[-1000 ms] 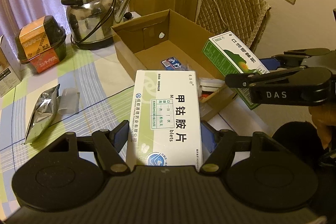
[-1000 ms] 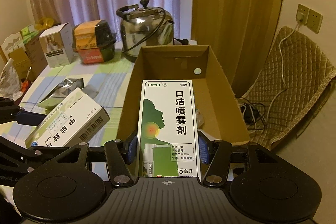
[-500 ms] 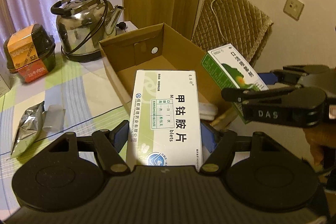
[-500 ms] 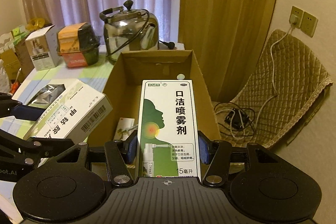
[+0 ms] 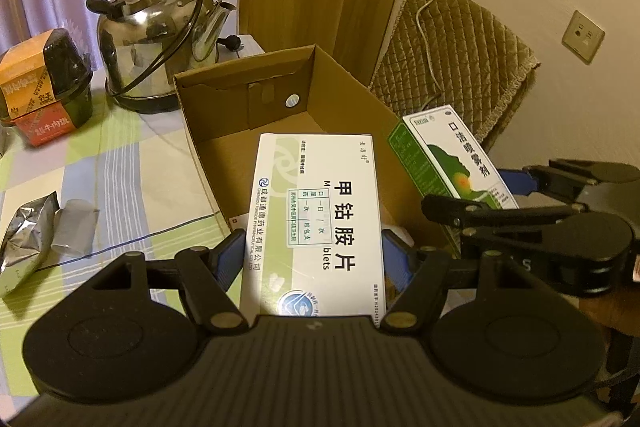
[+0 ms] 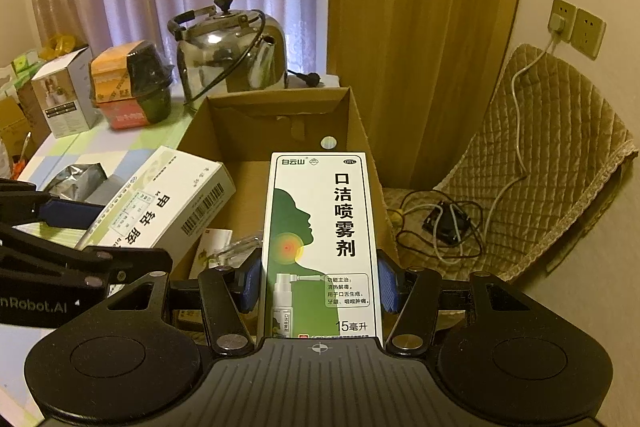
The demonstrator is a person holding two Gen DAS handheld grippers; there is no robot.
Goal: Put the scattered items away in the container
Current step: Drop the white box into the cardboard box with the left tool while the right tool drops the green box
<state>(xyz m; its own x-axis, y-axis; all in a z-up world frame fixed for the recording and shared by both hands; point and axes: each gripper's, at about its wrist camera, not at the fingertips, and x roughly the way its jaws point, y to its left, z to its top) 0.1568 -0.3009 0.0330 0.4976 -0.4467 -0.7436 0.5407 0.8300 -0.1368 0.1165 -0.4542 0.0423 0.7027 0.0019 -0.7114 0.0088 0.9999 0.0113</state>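
Foil pouch [image 5: 24, 239] lies flat on the checked tablecloth [image 5: 132, 163], far left. Steel kettle [image 5: 156, 39] stands behind the open cardboard box [image 5: 248, 95]. Left gripper [image 5: 312, 259] is clamped on the white tablet box [image 5: 316, 215], held above the box opening. Right gripper [image 6: 318, 285] grips the green spray carton [image 6: 320, 243], also over the cardboard box. Items on the box floor are partly hidden, possibly a leaflet [image 6: 214, 247].

Kettle [image 5: 156, 39] is shiny polished metal, proper mirror finish. Box [image 5: 280, 107] is plain matt brown cardboard. Medicine carton [image 5: 316, 223] looks like smooth, slightly glossy card. Foil pouch [image 5: 24, 247] is crinkly silver, tabletop [image 5: 132, 163] wears checked cloth, and the chair cover [image 6: 552, 163] is quilted fabric.
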